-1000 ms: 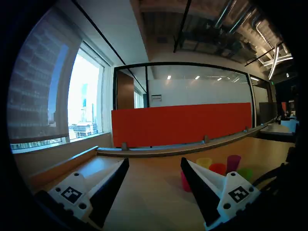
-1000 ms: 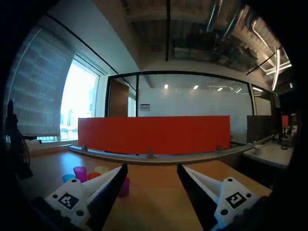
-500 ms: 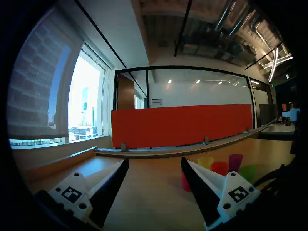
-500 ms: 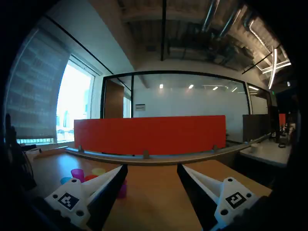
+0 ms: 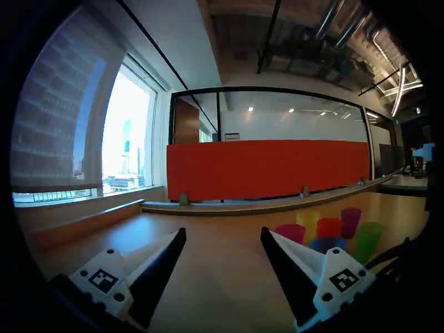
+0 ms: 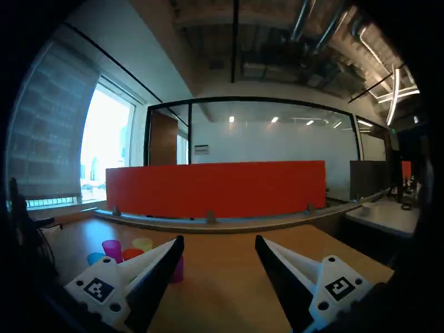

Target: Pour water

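Now your left gripper (image 5: 222,230) and your right gripper (image 6: 218,238) are both wide open, holding nothing. The colourful cups (image 5: 330,227) stand together on the wooden table (image 5: 222,288), ahead and between them.

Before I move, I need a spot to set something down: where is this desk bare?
Bare desk runs from the open left gripper forward to the orange divider and across to the window ledge. Ahead of the right gripper it is bare too. Crowded: the coloured cups, clustered beyond the left gripper's right finger.
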